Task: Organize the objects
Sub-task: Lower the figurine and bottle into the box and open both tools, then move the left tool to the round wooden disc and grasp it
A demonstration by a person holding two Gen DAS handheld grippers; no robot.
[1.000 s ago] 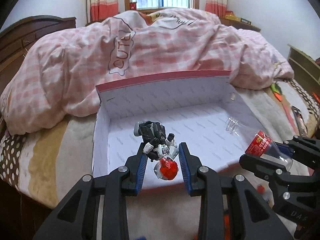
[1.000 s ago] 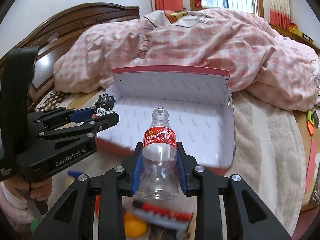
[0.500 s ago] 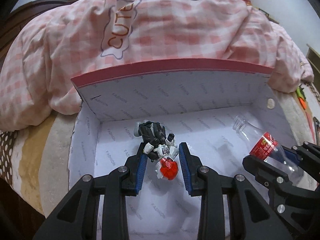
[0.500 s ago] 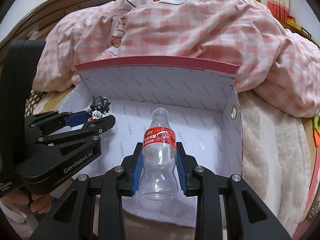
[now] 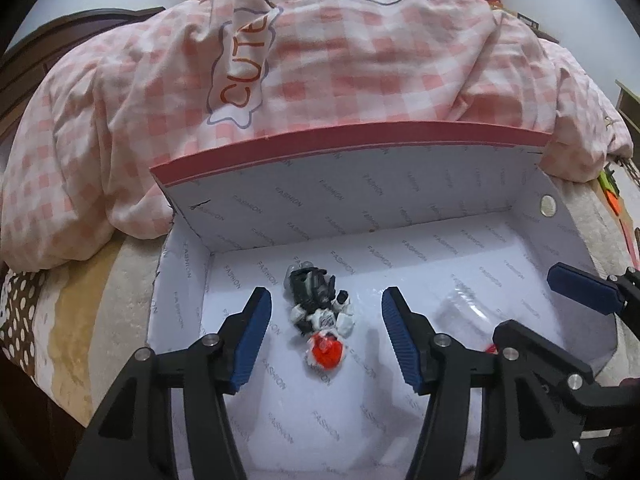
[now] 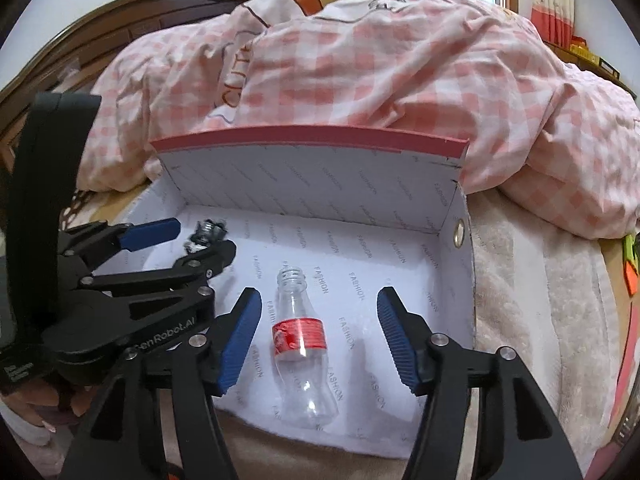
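A white box with a red rim [image 5: 352, 140] [image 6: 308, 138] lies open on the bed. A black, white and red toy robot [image 5: 320, 320] [image 6: 206, 234] rests on the box floor between the pads of my left gripper [image 5: 325, 336] [image 6: 188, 236], whose jaws are opening and clear of it. A clear plastic bottle with a red label [image 6: 300, 340] [image 5: 464, 308] lies on the box floor between the pads of my right gripper [image 6: 318, 332] [image 5: 544, 304]; its jaws are opening too and do not touch the bottle.
A pink checked duvet [image 5: 340, 64] [image 6: 380, 72] is heaped behind the box. A dark wooden headboard [image 6: 120, 20] stands at the left. A beige blanket [image 6: 520, 280] covers the bed to the right, with small orange and green items [image 6: 630, 264] at its edge.
Both grippers moved forward over the box and opened. The toy robot and the bottle dropped from their pads and now lie on the box floor.
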